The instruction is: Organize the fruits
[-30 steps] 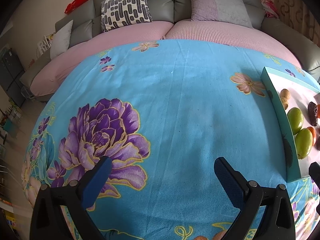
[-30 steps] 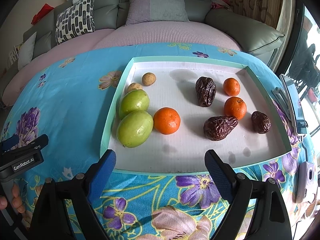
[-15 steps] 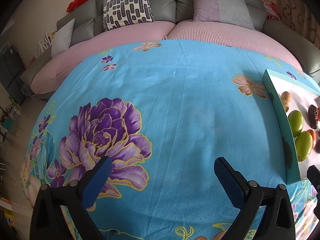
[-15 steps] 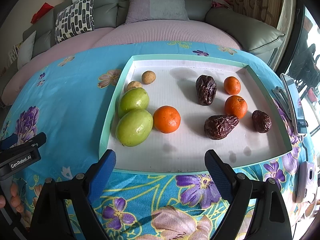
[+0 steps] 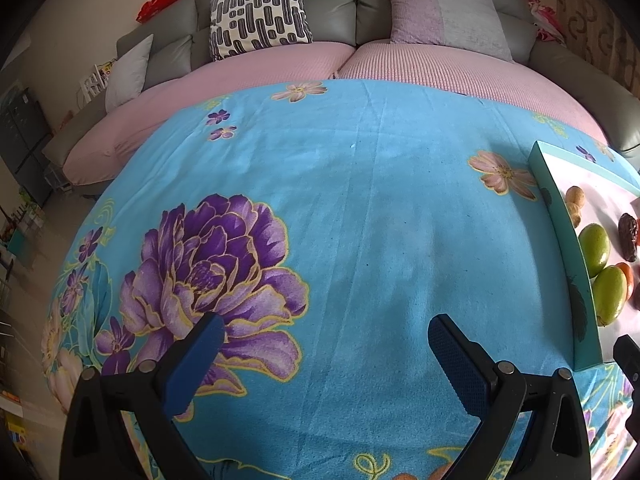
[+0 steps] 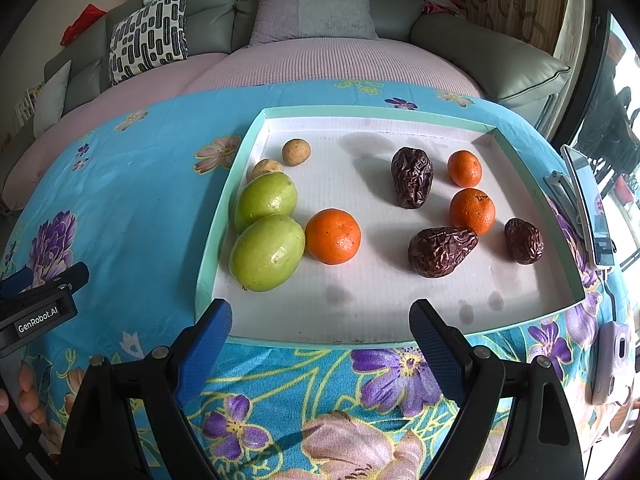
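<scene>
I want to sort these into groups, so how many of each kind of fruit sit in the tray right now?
Round orange citrus fruits: 3
Wrinkled dark brown dried dates: 3
Smooth green oval fruits: 2
Small round tan fruits: 2
Total: 10, all inside the shallow white tray with the teal rim.

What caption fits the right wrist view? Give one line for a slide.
Open right gripper faces a tray holding oranges, dates and green fruits.
</scene>
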{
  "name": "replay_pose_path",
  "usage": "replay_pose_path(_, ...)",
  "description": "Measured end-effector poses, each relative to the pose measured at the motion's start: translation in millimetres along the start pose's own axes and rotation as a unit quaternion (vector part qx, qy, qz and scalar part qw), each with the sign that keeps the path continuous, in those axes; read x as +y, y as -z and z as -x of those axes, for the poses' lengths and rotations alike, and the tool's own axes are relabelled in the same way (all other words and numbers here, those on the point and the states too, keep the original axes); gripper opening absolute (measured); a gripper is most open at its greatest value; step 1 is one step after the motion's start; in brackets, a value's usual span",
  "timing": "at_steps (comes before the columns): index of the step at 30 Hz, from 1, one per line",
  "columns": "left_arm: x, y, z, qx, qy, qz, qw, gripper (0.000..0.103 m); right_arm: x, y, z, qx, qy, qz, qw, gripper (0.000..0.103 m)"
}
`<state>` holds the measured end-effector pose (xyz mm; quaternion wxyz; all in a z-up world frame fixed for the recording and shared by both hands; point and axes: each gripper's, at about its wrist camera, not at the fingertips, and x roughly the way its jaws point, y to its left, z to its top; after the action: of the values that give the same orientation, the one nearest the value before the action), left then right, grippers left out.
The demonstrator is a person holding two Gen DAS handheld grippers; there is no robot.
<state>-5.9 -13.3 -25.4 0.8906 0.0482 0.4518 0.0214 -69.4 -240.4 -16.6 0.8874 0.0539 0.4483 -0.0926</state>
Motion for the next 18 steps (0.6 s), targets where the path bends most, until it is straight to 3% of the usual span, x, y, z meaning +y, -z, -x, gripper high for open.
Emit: replay_pose_path(18, 0.7, 0.7, -1.5, 0.004, -0.002, 0.003, 1.0000, 0.103, -1.9, 0.2, -2.4, 0.004, 0.001, -0.002, 1.000, 0.091)
